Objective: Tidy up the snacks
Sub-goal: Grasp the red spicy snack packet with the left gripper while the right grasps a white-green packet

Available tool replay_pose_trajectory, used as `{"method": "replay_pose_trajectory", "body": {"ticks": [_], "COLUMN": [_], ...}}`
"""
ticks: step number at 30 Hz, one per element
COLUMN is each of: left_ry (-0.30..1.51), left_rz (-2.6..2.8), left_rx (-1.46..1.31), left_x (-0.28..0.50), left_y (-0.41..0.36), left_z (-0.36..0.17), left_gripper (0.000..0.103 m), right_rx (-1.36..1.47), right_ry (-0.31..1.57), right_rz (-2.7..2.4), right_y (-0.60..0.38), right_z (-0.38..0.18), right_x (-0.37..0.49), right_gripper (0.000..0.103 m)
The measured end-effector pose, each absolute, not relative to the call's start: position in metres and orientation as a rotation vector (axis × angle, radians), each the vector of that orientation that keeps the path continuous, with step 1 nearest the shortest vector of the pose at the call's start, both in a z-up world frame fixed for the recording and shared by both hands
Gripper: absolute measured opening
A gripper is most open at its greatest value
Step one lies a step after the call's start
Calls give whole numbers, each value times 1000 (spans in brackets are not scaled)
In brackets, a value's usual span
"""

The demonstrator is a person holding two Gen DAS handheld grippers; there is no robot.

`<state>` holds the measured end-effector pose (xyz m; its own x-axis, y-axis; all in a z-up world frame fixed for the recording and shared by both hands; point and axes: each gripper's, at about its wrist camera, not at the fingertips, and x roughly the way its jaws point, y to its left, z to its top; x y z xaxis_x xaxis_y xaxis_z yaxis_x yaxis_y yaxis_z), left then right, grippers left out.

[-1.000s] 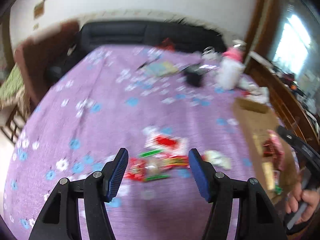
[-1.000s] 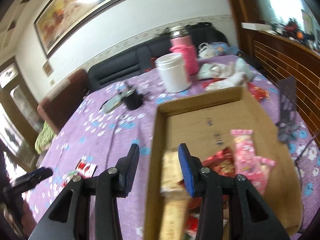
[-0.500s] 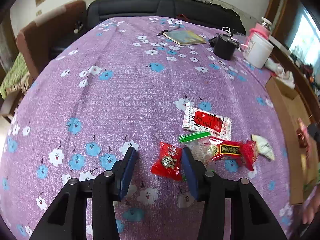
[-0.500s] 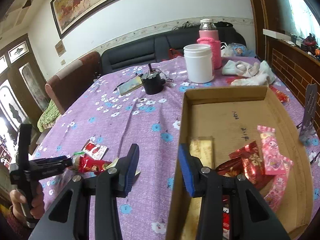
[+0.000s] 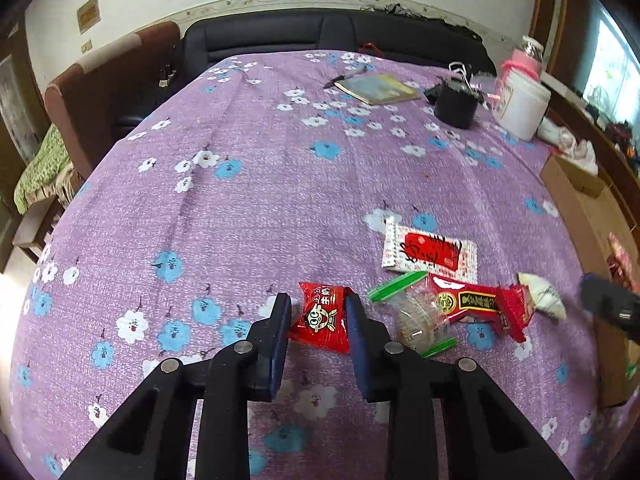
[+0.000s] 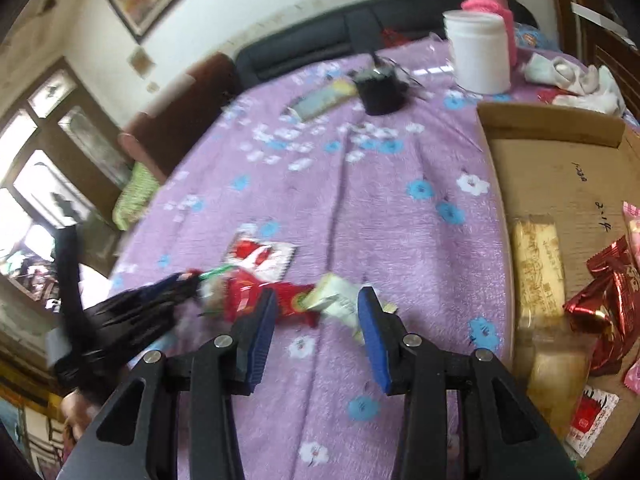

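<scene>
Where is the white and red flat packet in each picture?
Left wrist view: the white and red packet lies right of centre on the purple cloth, behind the long red snack bar.
Right wrist view: the same packet lies left of centre, blurred, behind that red bar.
Shared landmark: the white jar at the far end of the table.
</scene>
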<state>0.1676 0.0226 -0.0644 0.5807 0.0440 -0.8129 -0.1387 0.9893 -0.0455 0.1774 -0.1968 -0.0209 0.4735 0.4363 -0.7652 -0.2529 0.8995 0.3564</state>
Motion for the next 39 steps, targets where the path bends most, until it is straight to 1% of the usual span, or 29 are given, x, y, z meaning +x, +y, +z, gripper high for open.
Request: {"method": "replay_pose_trajectory", "body": {"ticks": [5, 7, 12, 17, 21, 24, 27, 30, 31, 39], "left_ry": [939, 938, 924, 919, 923, 927, 926, 930, 931, 931], "left_rz": [103, 98, 79, 68, 66, 62, 70, 73, 73, 66], "left_rx": [-138, -144, -147, -140, -148, -157, -156, -167, -170, -174], "left_x": [166, 165, 163, 161, 163, 164, 164, 165, 165, 165], "left_y": [29, 30, 27, 25, 27, 28, 29, 32, 32, 33], "left_z": [-62, -61, -57, -55, -56, -57, -57, -59, -59, -59], "left_gripper": [29, 29, 29, 29, 29, 29, 29, 29, 29, 29], "right_rx": [159, 159, 159, 55, 52, -38, -124, -200, -213, -361], "right_ry": [1052, 1077, 1107, 1026, 1028, 1014, 1038, 1070, 1054, 959], "right_rz": [327, 359, 504, 534, 644, 722, 799, 929, 942, 1001], "right_y": [-190, -188, -177, -176, -174, -162, -149, -138, -137, -133], "right_z": [-40, -48, -44, -39, -44, -45, -44, -43, -41, -38], "right_x": [199, 193, 162, 153, 151, 140, 126, 107, 104, 79], "right_gripper": [40, 40, 40, 40, 40, 41, 42, 49, 51, 54]}}
